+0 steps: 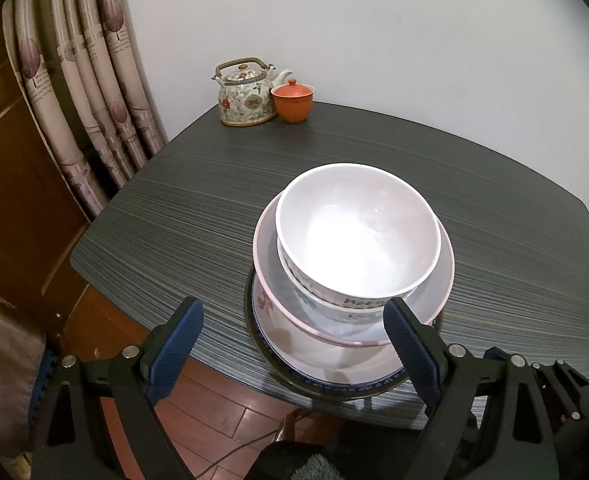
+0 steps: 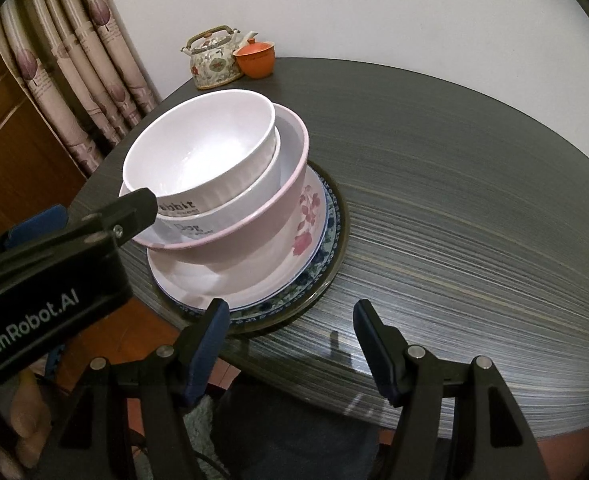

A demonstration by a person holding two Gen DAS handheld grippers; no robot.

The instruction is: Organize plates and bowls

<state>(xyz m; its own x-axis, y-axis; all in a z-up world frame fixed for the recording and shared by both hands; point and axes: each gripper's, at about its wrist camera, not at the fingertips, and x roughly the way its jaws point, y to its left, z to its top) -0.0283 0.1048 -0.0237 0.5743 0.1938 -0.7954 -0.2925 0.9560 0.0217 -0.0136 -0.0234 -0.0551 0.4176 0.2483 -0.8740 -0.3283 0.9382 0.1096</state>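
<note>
Dark striped table (image 1: 214, 200) had a plate stack (image 1: 334, 376) at lower centre, teapot (image 1: 246, 96) and orange cup (image 1: 293, 100) up top.

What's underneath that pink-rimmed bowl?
The pink-rimmed bowl sits on a floral plate, over a blue-patterned plate. Its foot and the plates' centres are hidden.

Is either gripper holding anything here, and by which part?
Nothing is held. The left gripper and right gripper both stand open beside the stack of bowls.
</note>
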